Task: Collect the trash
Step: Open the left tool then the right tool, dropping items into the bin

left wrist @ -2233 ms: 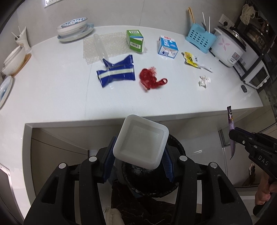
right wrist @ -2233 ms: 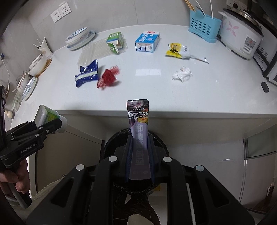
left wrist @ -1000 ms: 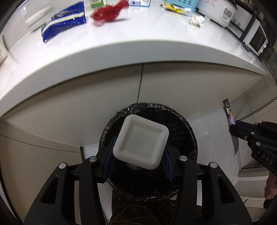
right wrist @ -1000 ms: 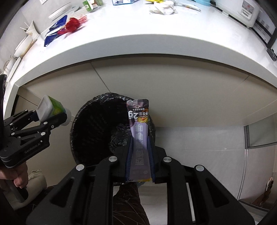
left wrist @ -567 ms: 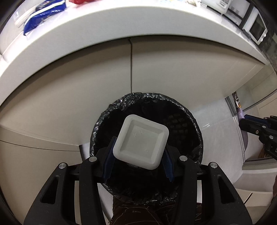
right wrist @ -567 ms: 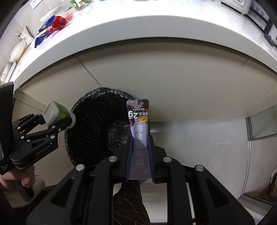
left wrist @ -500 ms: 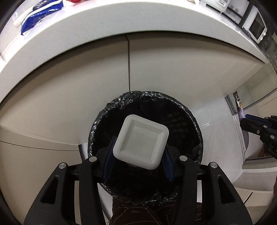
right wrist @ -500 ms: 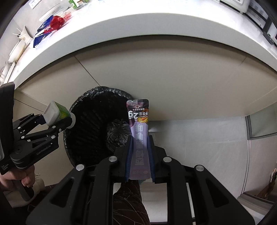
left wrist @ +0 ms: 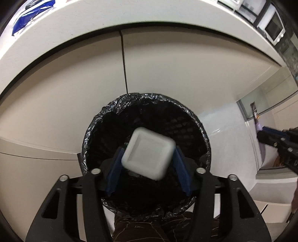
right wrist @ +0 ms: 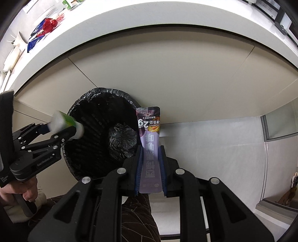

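Note:
A white square tub (left wrist: pixel 149 152) with a green label (right wrist: pixel 63 122) hangs blurred over the mouth of the black-lined bin (left wrist: pixel 96 130), between the blue pads of my left gripper (left wrist: pixel 148 150). Its jaws are opening and the pads (left wrist: pixel 115 167) stand a little off the tub's sides. My right gripper (right wrist: pixel 150 149) is shut on a purple snack packet (right wrist: pixel 149 130), held upright to the right of the bin (right wrist: pixel 89 95), above the white floor. The left wrist view shows the right gripper (left wrist: pixel 264 134) and the packet (left wrist: pixel 254 111) at the far right.
Cream cabinet doors (left wrist: pixel 167 74) rise behind the bin under the white counter edge (right wrist: pixel 149 20). On the counter lie a blue wrapper (left wrist: pixel 35 7) and red netting (right wrist: pixel 49 23). A hand (right wrist: pixel 11 191) holds the left gripper, and a leg in dark patterned cloth (right wrist: pixel 137 214) is below.
The left jaws have spread apart, and the white tub, gripped sharply before, is now blurred and sits slightly lower between them. The right gripper still clamps the packet.

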`<action>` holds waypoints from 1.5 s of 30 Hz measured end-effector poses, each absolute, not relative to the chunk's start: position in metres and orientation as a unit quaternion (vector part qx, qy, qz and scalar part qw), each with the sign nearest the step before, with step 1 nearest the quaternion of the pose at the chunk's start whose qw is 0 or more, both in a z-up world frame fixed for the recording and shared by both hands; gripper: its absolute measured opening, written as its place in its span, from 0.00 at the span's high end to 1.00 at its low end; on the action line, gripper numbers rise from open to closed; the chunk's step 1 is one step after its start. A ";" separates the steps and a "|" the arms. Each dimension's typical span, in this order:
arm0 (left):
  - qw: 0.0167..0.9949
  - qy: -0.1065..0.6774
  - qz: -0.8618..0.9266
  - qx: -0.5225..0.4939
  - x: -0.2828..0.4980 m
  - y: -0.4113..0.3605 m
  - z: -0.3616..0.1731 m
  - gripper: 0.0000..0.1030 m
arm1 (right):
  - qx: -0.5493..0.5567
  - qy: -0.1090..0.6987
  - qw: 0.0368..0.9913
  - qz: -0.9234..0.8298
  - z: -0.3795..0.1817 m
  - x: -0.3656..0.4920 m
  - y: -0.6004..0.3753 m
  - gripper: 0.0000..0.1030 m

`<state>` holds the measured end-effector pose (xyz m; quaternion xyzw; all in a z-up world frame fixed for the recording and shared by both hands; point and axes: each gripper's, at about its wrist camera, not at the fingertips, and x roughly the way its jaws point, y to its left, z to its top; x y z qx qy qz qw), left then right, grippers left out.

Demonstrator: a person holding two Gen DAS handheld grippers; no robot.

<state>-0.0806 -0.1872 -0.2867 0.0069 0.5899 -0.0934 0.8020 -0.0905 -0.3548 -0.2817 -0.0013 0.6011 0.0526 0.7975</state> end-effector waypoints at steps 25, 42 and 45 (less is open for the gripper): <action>0.821 0.566 -0.016 -0.074 -0.088 -0.111 -0.257 0.06 | -0.024 0.618 0.778 0.111 -0.310 -0.068 -0.298 0.84; 0.817 0.570 0.018 -0.090 -0.105 -0.074 -0.257 0.06 | -0.067 0.631 0.762 0.129 -0.333 -0.062 -0.242 0.83; 0.816 0.570 0.021 -0.088 -0.107 -0.071 -0.256 0.06 | -0.073 0.632 0.761 0.130 -0.334 -0.062 -0.236 0.82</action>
